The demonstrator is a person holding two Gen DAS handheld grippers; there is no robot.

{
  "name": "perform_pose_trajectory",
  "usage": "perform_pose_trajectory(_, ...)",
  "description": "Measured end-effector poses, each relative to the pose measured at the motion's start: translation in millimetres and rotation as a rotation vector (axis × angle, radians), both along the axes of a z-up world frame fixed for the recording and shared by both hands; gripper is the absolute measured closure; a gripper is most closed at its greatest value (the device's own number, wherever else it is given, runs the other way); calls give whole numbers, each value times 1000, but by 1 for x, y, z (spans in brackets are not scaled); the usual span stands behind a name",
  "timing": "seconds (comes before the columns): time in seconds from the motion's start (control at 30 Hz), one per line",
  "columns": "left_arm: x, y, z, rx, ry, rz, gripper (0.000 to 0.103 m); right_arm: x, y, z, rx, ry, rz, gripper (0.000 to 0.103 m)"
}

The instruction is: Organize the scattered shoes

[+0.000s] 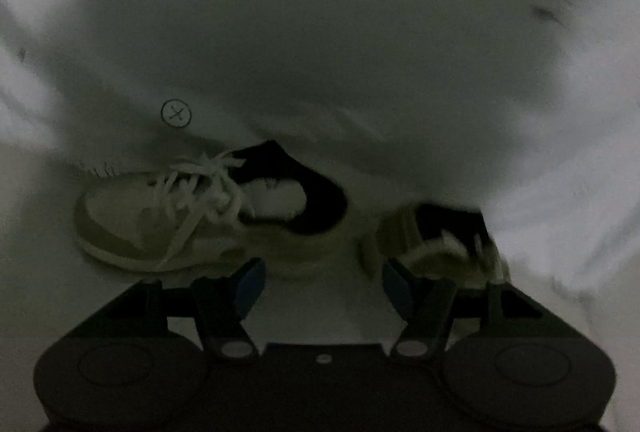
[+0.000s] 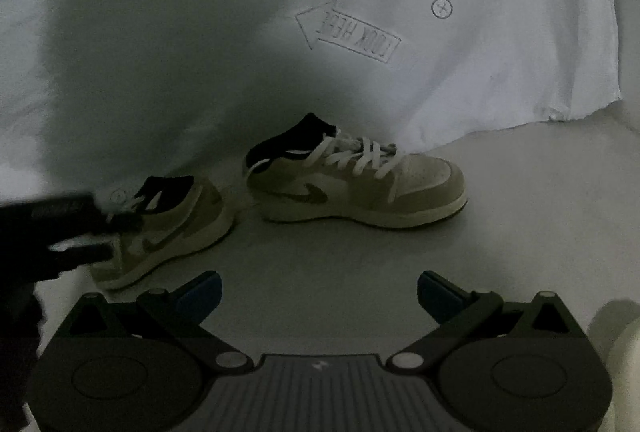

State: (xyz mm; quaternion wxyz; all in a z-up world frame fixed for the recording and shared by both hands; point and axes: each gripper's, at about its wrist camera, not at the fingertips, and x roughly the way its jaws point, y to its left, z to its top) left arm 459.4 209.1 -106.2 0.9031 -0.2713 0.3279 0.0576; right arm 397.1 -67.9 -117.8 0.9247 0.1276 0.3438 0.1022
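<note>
Two beige and white sneakers with black collars and white laces stand on a pale floor. In the right wrist view one sneaker (image 2: 360, 184) sits in the middle with its toe to the right. The other sneaker (image 2: 172, 228) lies lower left, and the blurred dark left gripper (image 2: 92, 232) covers its front part. My right gripper (image 2: 320, 288) is open just short of both, nothing between its blue pads. In the left wrist view my left gripper (image 1: 322, 284) is open, with a sneaker (image 1: 188, 220) ahead to its left and a blurred sneaker (image 1: 436, 240) by its right finger.
A white cloth (image 2: 500, 52) with printed marks hangs or lies behind the shoes: a "LOOK HERE" arrow (image 2: 348, 32), a crossed circle (image 2: 442, 8) and a magnifier. Its frayed edge ends at the right. A pale blurred shape (image 2: 616, 352) shows at the lower right.
</note>
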Motion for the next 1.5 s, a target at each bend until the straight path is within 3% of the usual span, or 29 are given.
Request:
perform_pose_trajectory(0.2, 25, 14, -31, -243, 107, 255, 39, 9, 9, -9, -17, 22, 14, 0)
perform_pose_trajectory(0.33, 32, 25, -50, -422, 146, 380, 29, 10, 12, -11, -22, 34, 31, 0)
perform_pose_trajectory(0.43, 42, 26, -54, -436, 145, 385, 26, 9, 11, -11, -17, 33, 32, 0)
perform_pose_trajectory(0.63, 34, 35, -56, -491, 143, 385, 40, 8, 9, -8, -9, 39, 36, 0)
perform_pose_trajectory(0.77, 7, 38, -47, -433, 156, 291, 50, -1, 4, -4, -9, 35, 37, 0)
perform_pose_trajectory(0.93, -38, 51, -38, -409, 209, 256, 51, -11, -4, -7, 3, 69, 19, 0)
perform_pose_trajectory(1.0, -53, 55, -34, -380, 223, 244, 49, -13, -6, -7, 10, 76, 15, 0)
perform_pose_trajectory(1.07, -58, 58, -30, -344, 239, 239, 41, -15, -6, -6, 8, 73, 19, 0)
perform_pose_trajectory(1.17, -42, 59, -24, -232, 266, 168, 32, -15, -2, -6, 5, 69, 28, 0)
perform_pose_trajectory(1.23, -30, 50, -27, -134, 275, 111, 32, -14, 1, -5, 16, 74, 32, 0)
perform_pose_trajectory(1.33, -13, 34, -31, -44, 259, 26, 55, -15, 5, 1, 31, 62, 41, 0)
perform_pose_trajectory(1.5, -14, 16, -32, 91, 245, -65, 57, -26, 1, 9, 28, 45, 33, 0)
